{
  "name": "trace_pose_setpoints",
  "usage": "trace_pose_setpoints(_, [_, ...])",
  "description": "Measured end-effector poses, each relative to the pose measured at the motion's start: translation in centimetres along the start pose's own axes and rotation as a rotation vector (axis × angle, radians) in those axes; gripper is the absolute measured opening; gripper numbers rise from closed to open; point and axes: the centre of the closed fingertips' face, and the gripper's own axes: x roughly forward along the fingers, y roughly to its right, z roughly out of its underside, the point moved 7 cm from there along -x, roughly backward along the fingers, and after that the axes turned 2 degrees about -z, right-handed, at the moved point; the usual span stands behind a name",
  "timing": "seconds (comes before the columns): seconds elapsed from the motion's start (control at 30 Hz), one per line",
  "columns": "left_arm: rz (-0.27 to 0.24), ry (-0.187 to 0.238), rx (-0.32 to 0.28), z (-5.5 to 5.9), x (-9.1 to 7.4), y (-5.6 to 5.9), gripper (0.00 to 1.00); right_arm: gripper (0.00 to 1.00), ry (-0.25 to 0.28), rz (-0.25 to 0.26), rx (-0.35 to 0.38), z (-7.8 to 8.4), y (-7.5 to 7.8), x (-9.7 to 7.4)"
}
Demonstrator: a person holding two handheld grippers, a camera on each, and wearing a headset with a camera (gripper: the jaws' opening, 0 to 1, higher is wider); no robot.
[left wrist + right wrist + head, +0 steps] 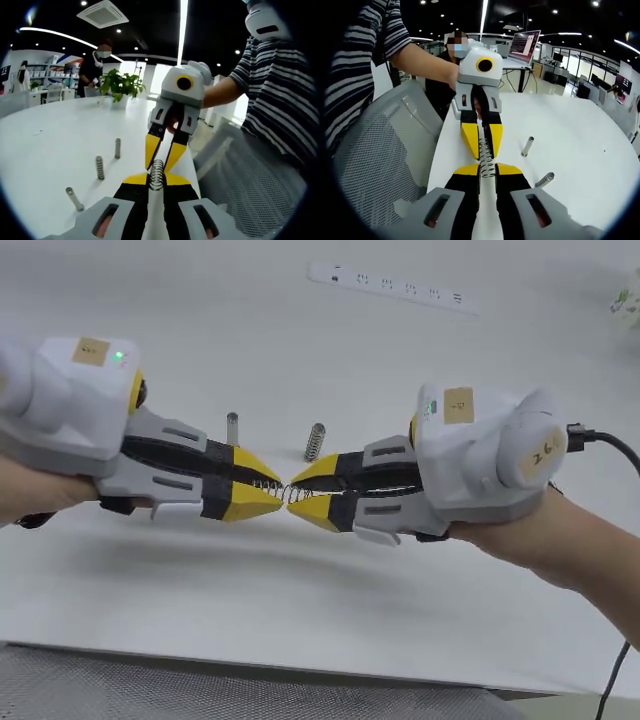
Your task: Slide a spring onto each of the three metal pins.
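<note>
The left gripper [272, 494] and right gripper [303, 490] meet tip to tip, each clamped on an end of one spring [287, 491]. A bare pin [232, 428] stands at eleven o'clock. Uneven squeezing could fling the spring away.

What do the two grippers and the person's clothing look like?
Both the left gripper and right gripper have white housings, grey frames and yellow pointed fingers. Each carries a tan sticker. A black cable leaves the right one. The sleeve is striped.

L hand-held gripper [272, 496] & R hand-held gripper [299, 493] tip-to-tip, jaws closed.
</note>
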Motion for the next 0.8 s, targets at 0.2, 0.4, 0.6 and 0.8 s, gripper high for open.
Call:
trace_pose_setpoints(0.2, [0.013, -0.001, -0.01, 0.0, 0.2, 0.0, 0.02, 0.09, -0.023, -0.006, 0.014, 0.7, -0.2, -0.4])
trace_pose_setpoints(0.4, [0.018, -0.005, -0.012, 0.0, 0.1, 0.0, 0.02, 0.08, -0.019, 0.0, 0.03, 1.2, -0.2, -0.7])
trace_pose_setpoints(0.6, [0.021, -0.013, -0.016, 0.1, 0.2, 0.0, 0.02, 0.08, -0.017, -0.006, 0.025, 1.1, -0.3, -0.7])
trace_pose_setpoints(0.8, [0.021, -0.016, -0.02, 0.1, 0.2, 0.1, 0.02, 0.07, -0.016, -0.014, 0.025, 1.1, -0.3, -0.8])
